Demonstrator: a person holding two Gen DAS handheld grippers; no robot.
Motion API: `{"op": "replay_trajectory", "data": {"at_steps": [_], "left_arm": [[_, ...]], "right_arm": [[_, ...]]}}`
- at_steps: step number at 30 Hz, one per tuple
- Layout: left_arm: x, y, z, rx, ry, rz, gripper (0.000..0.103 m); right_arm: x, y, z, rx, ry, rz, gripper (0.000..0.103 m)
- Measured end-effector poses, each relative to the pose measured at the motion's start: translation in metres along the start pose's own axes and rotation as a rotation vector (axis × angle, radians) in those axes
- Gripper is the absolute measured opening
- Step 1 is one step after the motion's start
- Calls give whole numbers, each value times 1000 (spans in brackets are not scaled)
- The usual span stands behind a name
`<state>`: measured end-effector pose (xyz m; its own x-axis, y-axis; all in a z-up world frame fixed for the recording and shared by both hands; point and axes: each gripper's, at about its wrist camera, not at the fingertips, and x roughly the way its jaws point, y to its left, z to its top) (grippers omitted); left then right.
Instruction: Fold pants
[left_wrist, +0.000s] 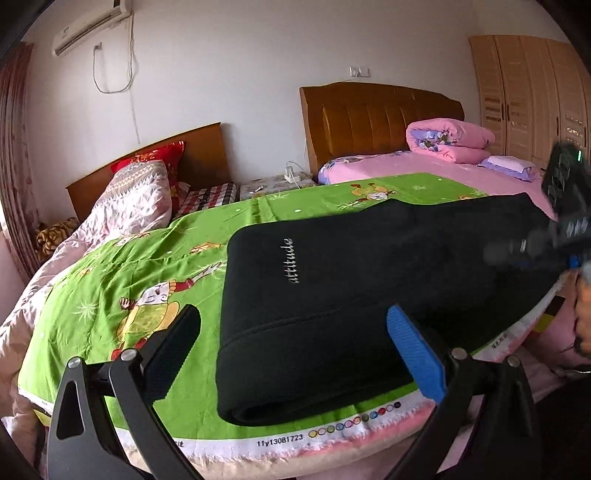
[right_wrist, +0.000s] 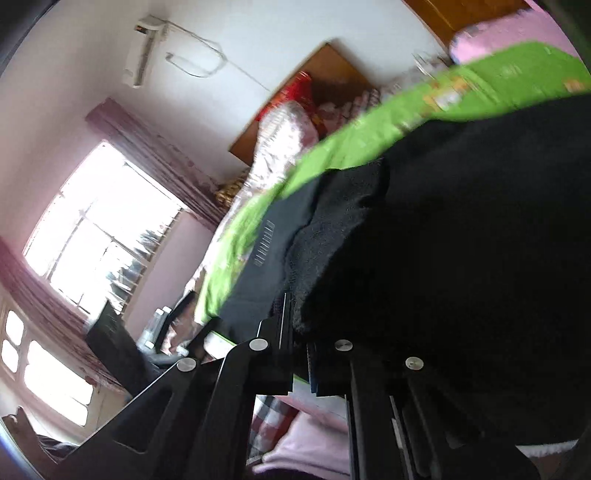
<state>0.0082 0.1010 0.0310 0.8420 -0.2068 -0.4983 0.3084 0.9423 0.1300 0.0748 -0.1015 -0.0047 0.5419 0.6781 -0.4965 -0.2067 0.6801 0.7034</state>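
Pants (left_wrist: 332, 295), black and folded, are spread on the green sheet (left_wrist: 129, 266) at centre frame. The left gripper (left_wrist: 295, 350) is held wide open over their near edge. The right gripper (right_wrist: 299, 325) is clamped on pants fabric, lower centre.

Pretty ordinary bedroom: plain white walls (left_wrist: 229, 66) with an air conditioner (left_wrist: 92, 26) up in the upper left of the frame, cord dangling below it. Two beds with brown wooden headboards (left_wrist: 380, 118) stand side by side, a little nightstand (left_wrist: 277, 186) between them. Light wood wardrobe (left_wrist: 528, 96) fills the upper right. In the right wrist view, a bright window (right_wrist: 103, 221) with dark reddish curtains (right_wrist: 155, 155) at the left lets in daylight.
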Motion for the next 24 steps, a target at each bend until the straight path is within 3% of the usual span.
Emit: {"op": "replay_trajectory", "data": {"at_steps": [5,8,10,11,12,13,14,18,22,24], "left_arm": [[27,11,-9,-10,79,65,102],[39,23,-16,-78,128,15,102],[39,25,-17,-87,139,15,102],[34,23,-13,-63,135,39,102],[26,19,-9,-41,116,58,102],[20,17,-5,-35,101,58,101],[10,15,3,-39,67,37,101],[6,6,29,-61,20,-25,101],[46,-19,32,-20,134,21,101],[64,-27,22,-36,204,-12,101]], "right_arm": [[7,-12,0,5,34,-3,5],[3,-18,2,39,53,24,7],[-6,-17,3,48,48,21,18],[-15,-16,5,39,25,1,28],[-26,-12,6,18,-10,-33,45],[-34,-9,7,-1,-38,-60,53],[-45,-4,12,-40,-89,-95,60],[-40,33,28,-226,-132,-144,60],[5,65,29,-434,-73,-222,61],[31,70,18,-549,-4,-331,61]]}}
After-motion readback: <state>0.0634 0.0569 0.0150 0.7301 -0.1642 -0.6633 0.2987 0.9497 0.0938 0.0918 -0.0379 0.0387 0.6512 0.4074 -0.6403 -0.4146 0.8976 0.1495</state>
